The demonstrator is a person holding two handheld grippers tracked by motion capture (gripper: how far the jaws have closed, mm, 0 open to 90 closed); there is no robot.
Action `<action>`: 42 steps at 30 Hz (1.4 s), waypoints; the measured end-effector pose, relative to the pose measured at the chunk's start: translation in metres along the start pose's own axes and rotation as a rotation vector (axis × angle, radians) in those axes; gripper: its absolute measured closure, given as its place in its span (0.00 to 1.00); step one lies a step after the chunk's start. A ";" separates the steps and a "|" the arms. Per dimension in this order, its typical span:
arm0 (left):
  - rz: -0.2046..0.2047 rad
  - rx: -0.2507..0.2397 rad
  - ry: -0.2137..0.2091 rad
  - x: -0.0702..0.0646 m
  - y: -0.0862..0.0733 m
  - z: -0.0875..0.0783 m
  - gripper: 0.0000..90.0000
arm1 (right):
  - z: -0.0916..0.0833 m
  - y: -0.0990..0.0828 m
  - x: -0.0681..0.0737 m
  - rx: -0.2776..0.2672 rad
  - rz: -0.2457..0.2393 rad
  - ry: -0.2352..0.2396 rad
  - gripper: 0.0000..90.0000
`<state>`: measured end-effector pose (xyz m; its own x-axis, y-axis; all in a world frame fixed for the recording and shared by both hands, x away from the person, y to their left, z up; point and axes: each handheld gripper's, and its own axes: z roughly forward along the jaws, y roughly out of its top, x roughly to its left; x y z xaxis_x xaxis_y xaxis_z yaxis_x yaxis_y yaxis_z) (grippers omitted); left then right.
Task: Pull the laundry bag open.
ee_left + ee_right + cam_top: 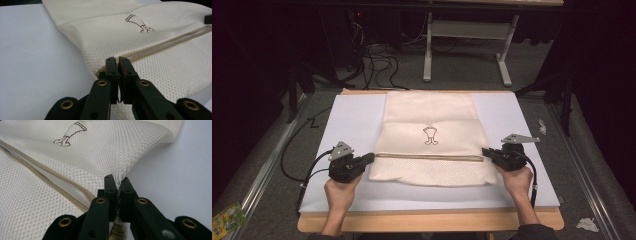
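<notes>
A: Where's the mesh bag (430,142) seen?

B: It's laid flat on the white sheet (352,120) over the table (427,221), approx. centred, w/ the far end reaching the table's back edge. A small brown outline drawing (430,135) is printed mid-bag. A beige zipper (427,157) is run straight across the near part, side to side.

A: Left gripper (371,159)?

B: Held at the bag's left edge, right at the zipper's end. In the left gripper view the jaws are pressed together w/ mesh caught between them, so the edge is pinched there.

A: And the right gripper (486,151)?

B: Same on the opp. side. In the right gripper view (119,185) the jaws are closed tight on a bunched bit of mesh, pulled up into a small peak at the tips, just beside the zipper's other end. The zipper is seen partly parted near that end.

A: Hands?

B: One hand is wrapped round each gripper body, forearms entering from the near edge. Cables are trailed back off both grippers.
</notes>
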<state>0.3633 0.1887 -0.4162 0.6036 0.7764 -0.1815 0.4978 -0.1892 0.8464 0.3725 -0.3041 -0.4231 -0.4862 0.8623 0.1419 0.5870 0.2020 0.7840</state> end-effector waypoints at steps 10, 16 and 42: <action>0.007 0.010 0.018 0.002 0.000 0.001 0.97 | 0.000 0.002 0.000 0.000 -0.018 -0.006 0.98; 0.001 0.013 0.016 0.004 0.000 0.000 0.97 | -0.002 0.003 -0.003 0.001 -0.009 -0.011 0.98; 0.003 0.006 0.000 0.007 0.003 -0.005 0.97 | -0.011 0.002 -0.012 -0.016 -0.002 -0.039 0.98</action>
<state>0.3661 0.1966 -0.4131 0.6050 0.7759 -0.1785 0.4995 -0.1953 0.8440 0.3731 -0.3191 -0.4165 -0.4613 0.8795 0.1170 0.5754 0.1962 0.7940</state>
